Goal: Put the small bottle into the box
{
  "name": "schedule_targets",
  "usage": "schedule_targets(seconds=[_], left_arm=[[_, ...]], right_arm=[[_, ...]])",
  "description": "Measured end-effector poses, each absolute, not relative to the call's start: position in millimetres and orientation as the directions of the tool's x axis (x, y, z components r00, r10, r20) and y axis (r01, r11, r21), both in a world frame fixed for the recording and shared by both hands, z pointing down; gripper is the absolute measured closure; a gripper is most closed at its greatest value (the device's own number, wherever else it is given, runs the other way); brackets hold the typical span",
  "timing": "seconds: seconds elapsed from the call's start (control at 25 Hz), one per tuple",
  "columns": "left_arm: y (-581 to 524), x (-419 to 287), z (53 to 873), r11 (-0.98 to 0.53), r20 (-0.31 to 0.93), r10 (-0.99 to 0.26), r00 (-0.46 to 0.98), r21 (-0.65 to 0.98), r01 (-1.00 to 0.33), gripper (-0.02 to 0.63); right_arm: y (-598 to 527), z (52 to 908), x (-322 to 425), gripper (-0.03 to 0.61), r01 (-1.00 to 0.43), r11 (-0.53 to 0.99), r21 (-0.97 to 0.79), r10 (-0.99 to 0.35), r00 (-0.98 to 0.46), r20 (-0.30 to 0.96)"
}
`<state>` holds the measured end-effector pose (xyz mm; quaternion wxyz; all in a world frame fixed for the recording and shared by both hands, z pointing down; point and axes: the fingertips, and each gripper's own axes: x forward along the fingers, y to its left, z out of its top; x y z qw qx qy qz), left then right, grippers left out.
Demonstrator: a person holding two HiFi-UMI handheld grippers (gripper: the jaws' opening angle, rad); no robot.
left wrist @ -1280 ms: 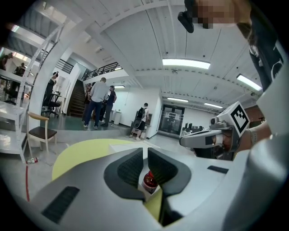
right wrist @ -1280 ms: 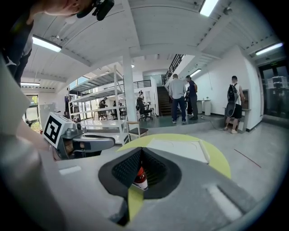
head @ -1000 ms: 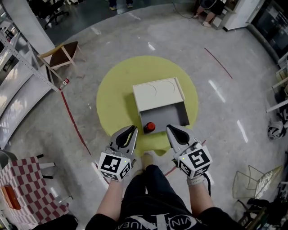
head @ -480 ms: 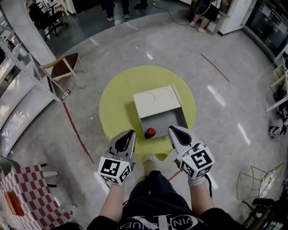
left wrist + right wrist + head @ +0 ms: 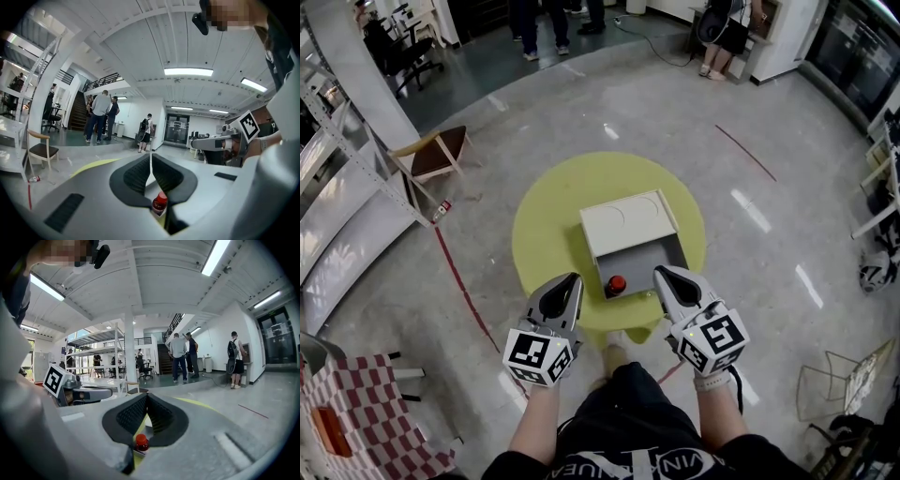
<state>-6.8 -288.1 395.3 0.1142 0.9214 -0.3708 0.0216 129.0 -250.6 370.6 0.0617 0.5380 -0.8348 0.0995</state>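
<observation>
Left tool (image 5: 571, 279): held out ahead of the body, pointing forward and near level; jaws together, nothing between them.
Right tool (image 5: 662, 274): beside the left one and apart from it, same heading; jaws together, nothing gripped.
Cubes: left marker cube (image 5: 539, 354) and right marker cube (image 5: 713, 339) sit at the tools' rear ends.
Arms: left forearm (image 5: 532, 417) and right forearm (image 5: 719, 417) bare, both extended forward.

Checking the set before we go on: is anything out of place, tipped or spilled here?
One thing: a bottle lies on its side on the floor by the wooden chair, away from the yellow round surface. The small bottle stands upright by the open box; no spill shows.
</observation>
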Motion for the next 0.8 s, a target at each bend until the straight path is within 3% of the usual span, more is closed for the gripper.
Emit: schedule_targets(seconds=[0.8], left_arm=[[-293,-5,371,-0.708,0.082,-0.679,0.729,0.185,-0.681,0.592]], right_arm=[[-251,345,139,0.572,-0.920,0.387,-0.065,-0.906,-0.393,0.160]])
